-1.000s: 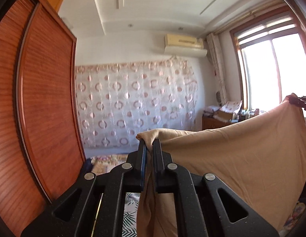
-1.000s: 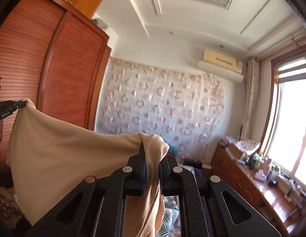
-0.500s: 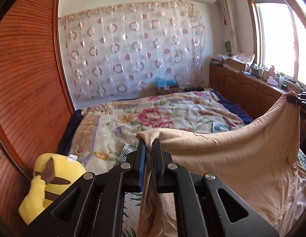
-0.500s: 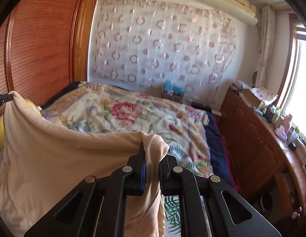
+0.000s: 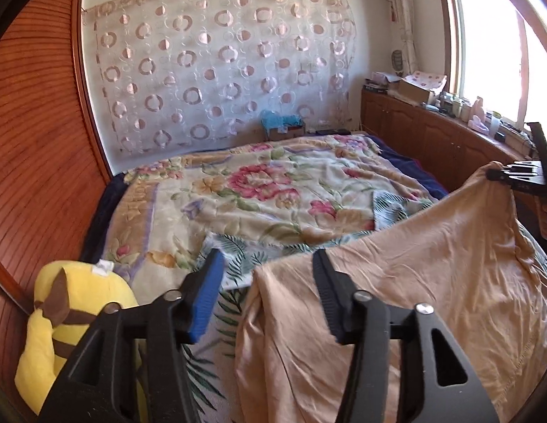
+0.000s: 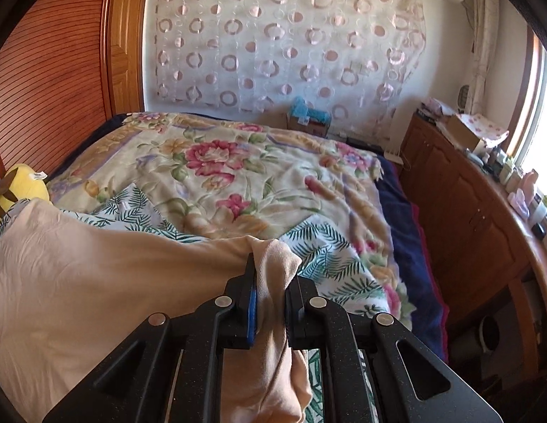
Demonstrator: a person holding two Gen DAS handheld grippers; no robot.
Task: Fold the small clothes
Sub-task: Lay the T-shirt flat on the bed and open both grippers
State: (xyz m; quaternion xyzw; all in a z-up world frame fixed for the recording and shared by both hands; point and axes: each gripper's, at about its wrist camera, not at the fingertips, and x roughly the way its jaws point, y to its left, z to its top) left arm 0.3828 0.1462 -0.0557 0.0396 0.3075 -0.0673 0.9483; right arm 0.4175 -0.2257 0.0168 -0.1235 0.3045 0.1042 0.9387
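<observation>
Two grippers lay the peach cotton garment [image 5: 414,282] on the floral bed cover [image 5: 273,190]. The left gripper [image 5: 266,278] has just spread and released its corner; the right gripper [image 6: 269,289], loosening, still pinches its own. Judged best: release level, then smooth flat.

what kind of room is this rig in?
A home bedroom, most likely: a bed with a floral blanket, a slatted wooden wardrobe beside it, and a plush toy at the bed's edge.
</observation>
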